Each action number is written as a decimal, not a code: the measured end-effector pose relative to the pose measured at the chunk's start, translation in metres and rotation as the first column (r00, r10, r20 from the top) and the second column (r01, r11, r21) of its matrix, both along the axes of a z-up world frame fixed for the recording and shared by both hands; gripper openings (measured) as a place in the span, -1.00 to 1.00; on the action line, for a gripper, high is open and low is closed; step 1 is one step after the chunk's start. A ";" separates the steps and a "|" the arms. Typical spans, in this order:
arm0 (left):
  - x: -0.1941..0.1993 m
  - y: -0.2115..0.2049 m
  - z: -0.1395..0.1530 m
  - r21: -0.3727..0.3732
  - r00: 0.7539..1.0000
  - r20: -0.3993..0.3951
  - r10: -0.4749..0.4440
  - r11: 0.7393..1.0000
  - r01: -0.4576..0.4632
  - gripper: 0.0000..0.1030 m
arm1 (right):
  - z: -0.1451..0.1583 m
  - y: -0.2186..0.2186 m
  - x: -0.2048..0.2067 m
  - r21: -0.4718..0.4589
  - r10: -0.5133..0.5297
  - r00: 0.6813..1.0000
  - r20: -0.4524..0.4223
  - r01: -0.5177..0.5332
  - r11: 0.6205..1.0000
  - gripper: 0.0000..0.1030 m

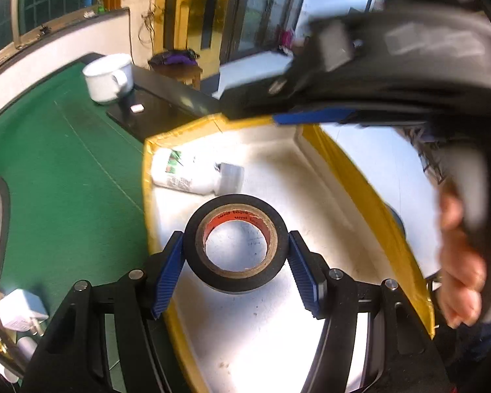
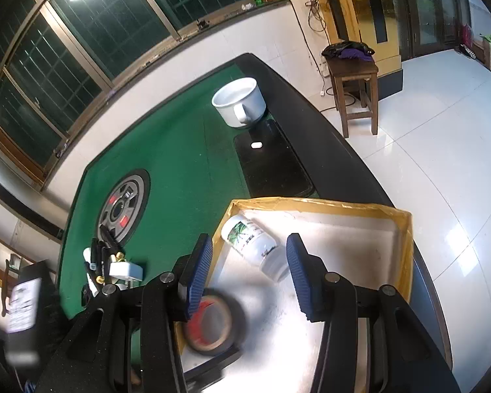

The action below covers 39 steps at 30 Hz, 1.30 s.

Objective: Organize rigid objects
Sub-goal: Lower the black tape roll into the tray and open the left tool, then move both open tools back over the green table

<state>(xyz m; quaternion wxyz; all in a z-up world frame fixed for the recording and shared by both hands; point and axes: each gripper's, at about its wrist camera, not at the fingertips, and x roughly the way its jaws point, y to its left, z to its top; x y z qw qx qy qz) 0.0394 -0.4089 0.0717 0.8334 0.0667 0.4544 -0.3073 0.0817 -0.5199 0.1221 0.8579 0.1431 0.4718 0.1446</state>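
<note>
My left gripper [image 1: 235, 255] is over the white tray with yellow taped rim [image 1: 360, 177]. A black tape roll [image 1: 235, 283] sits between its blue pads; a small gap shows on the right side, so grip is unclear. A white bottle [image 1: 186, 173] lies on its side at the tray's far end. My right gripper [image 2: 248, 271] is open and empty above the tray [image 2: 311, 204], with the bottle [image 2: 255, 245] beyond it and the blurred tape roll [image 2: 212, 326] below its left finger. The right gripper also shows in the left wrist view, top right, blurred [image 1: 311, 118].
A white mug [image 2: 240, 104] stands on the green table [image 2: 167, 150] by a black mat [image 2: 271, 163]. A round metal disc [image 2: 122, 208] is set in the table. Pens and a white plug adapter [image 2: 126, 270] lie at the left. A wooden stool [image 2: 353, 78] stands beyond.
</note>
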 end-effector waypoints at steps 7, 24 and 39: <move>0.013 0.002 -0.012 -0.055 0.997 -0.077 0.008 0.998 -0.013 0.18 | 0.014 -0.005 -0.028 0.015 -0.016 0.999 0.048 0.015 1.000 -0.17; -0.026 0.052 0.049 -0.093 0.978 0.182 0.102 0.992 -0.086 0.54 | 0.052 -0.015 -0.107 0.077 -0.112 0.956 0.270 0.095 0.993 -0.17; -0.132 0.294 0.043 -0.047 0.791 0.246 0.561 0.822 -0.568 0.54 | 0.043 0.097 -0.165 -0.072 0.172 0.858 0.483 -0.156 0.985 0.65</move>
